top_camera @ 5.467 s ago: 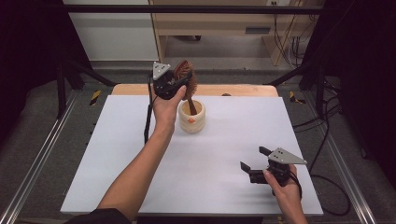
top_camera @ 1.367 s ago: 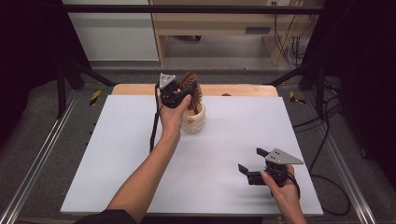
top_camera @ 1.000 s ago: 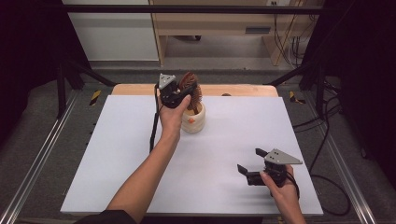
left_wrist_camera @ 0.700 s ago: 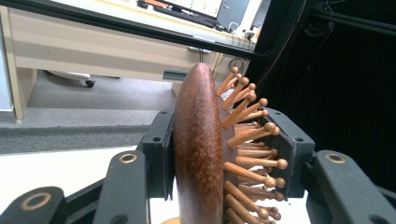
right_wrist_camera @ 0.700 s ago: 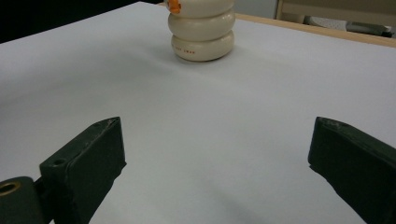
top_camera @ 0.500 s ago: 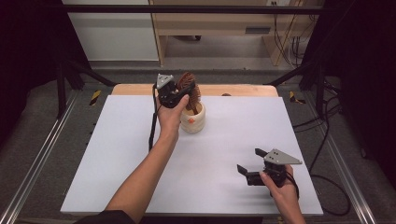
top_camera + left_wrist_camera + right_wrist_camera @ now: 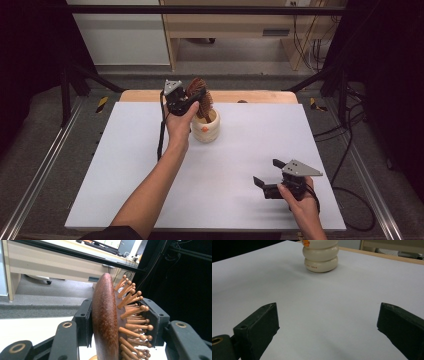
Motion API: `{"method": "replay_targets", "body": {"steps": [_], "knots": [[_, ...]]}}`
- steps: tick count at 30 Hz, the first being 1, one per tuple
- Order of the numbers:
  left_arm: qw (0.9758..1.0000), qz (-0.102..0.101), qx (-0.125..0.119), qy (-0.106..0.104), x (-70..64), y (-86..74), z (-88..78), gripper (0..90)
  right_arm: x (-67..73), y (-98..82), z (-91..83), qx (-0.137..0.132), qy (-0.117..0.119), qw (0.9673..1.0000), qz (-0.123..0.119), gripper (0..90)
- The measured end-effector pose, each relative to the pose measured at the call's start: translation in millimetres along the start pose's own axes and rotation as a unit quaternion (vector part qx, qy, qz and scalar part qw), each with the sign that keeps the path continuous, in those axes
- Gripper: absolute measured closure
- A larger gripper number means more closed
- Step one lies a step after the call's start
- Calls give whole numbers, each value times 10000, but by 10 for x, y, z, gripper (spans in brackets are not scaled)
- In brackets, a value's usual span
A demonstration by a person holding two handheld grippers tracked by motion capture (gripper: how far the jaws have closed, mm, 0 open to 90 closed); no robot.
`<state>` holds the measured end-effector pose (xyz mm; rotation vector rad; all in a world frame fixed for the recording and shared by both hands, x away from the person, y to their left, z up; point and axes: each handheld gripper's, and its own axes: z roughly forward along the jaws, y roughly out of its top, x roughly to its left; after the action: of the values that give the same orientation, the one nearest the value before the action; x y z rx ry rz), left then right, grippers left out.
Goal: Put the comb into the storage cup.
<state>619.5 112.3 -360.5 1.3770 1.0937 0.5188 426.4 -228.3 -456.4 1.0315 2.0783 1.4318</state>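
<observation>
Hairbrush [image 7: 201, 98] sits just above the middle of the high view, toward the far edge of the white table [image 7: 110, 175], with its handle dipping down into a cream ribbed cup [image 7: 206, 130]. It's a dark wooden brush with round-tipped wooden pins. The left gripper [image 7: 192, 97] has it pinched across the head. In the left gripper view one black pad presses the smooth back of the hairbrush [image 7: 105, 320] and the other pad rests against the pin tips on the right, so the jaws are clamped on the brush at a middling width. The brush head stands roughly upright there, pins pointing to the right of the frame.

Over in the lower right of the high view the right gripper [image 7: 267, 180] hovers low over the bare table, held by the right hand [image 7: 300, 200], well apart from the cup. Its jaws are spread wide with nothing between them. In the right gripper view you can see the cup [image 7: 320, 256] at the top middle of the frame, with an orange mark on its upper ring, and plain white surface between the two dark pads.
</observation>
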Motion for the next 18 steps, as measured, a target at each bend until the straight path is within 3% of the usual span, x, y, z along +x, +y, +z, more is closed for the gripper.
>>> {"method": "replay_targets", "body": {"steps": [18], "knots": [[9999,-128,-18,37,88,-21,-31,471,-1,0,0,-1,-2,10000,4,42]]}}
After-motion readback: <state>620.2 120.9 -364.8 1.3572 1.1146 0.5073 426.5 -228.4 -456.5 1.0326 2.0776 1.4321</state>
